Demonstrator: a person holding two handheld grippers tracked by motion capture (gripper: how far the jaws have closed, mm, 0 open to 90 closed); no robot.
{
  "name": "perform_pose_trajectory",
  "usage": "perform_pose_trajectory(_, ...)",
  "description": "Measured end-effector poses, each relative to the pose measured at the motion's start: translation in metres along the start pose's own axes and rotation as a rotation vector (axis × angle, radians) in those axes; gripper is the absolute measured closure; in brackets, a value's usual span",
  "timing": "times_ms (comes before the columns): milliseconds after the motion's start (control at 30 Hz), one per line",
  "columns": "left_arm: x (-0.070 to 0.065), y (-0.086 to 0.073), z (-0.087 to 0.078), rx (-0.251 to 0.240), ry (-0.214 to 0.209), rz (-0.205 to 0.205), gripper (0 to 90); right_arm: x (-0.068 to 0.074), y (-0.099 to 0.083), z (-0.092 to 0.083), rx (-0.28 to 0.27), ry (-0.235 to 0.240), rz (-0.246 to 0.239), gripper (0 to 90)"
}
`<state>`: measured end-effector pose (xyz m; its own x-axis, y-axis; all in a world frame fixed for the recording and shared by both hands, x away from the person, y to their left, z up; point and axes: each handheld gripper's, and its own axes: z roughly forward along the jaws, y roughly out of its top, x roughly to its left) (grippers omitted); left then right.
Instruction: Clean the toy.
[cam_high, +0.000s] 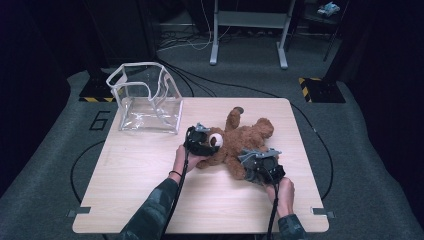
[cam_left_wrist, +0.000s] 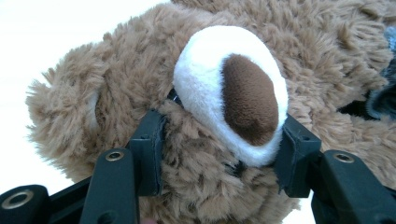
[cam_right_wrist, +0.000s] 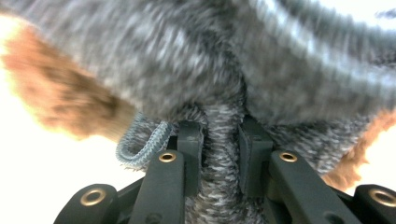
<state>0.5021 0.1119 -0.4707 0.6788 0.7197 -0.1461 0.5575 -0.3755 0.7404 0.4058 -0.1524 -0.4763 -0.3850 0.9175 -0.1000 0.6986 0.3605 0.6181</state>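
A brown teddy bear (cam_high: 245, 136) lies in the middle of the wooden table (cam_high: 145, 185). My left gripper (cam_high: 209, 142) is at the bear's head. In the left gripper view its jaws (cam_left_wrist: 222, 140) press into the fur on both sides of the face, just under the white muzzle (cam_left_wrist: 210, 84) with its brown nose. My right gripper (cam_high: 254, 164) sits at the bear's near end. In the right gripper view it (cam_right_wrist: 219, 135) is shut on a pinched fold of grey knit cloth (cam_right_wrist: 219, 70) that the bear wears; brown fur (cam_right_wrist: 60, 100) shows to either side.
A clear plastic bag with a white rim (cam_high: 147, 97) stands open at the table's back left corner. Cables run over the grey floor behind the table, and a grey metal frame (cam_high: 247, 30) stands farther back. Bare tabletop lies to the front left.
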Motion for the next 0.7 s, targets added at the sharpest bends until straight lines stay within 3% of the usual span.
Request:
perform_pose_trajectory(167,0.002,0.0,0.001,0.0,-0.004,0.001,45.2,0.004,0.017,-0.028,-0.145,0.038,-0.028,74.3)
perform_pose_trajectory(300,0.003,0.002,0.001,0.013,-0.008,-0.001,45.2,0.01,0.038,-0.028,-0.188,0.035,-0.045,74.1)
perform_pose_trajectory(433,0.004,0.003,0.001,0.021,-0.011,0.002,45.2,0.018,0.044,-0.005,-0.137,0.039,-0.032,74.3)
perform_pose_trajectory(567,0.003,0.003,0.002,0.012,-0.012,-0.006,45.2,0.023,0.032,0.012,-0.084,0.039,-0.031,74.9)
perform_pose_trajectory(700,0.003,0.003,0.002,0.011,-0.012,-0.006,45.3,0.023,0.019,0.023,0.025,0.046,-0.056,74.9)
